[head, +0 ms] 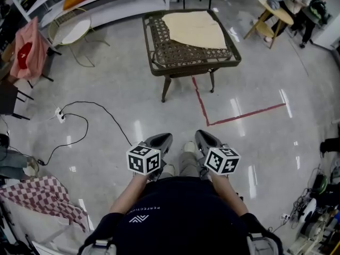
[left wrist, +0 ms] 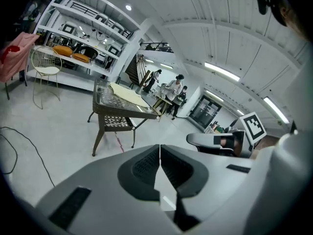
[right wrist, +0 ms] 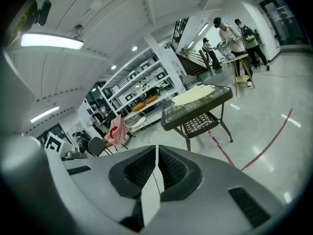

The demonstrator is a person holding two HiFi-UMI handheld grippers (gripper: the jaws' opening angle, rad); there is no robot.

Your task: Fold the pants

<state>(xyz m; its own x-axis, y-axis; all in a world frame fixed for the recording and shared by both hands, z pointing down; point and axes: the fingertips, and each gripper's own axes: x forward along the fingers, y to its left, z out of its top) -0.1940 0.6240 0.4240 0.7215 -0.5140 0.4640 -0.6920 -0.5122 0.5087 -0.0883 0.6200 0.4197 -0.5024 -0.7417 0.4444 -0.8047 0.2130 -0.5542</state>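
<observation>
the left gripper (head: 161, 141) and right gripper (head: 205, 139) were held side by side just in front of the person, each with its jaws pressed together and nothing between them. beyond them, red tape (head: 239, 117) marked the glossy floor. farther off, the cream pants (head: 194, 28) lay spread on the wicker table (head: 159, 57), well apart from both grippers.
</observation>
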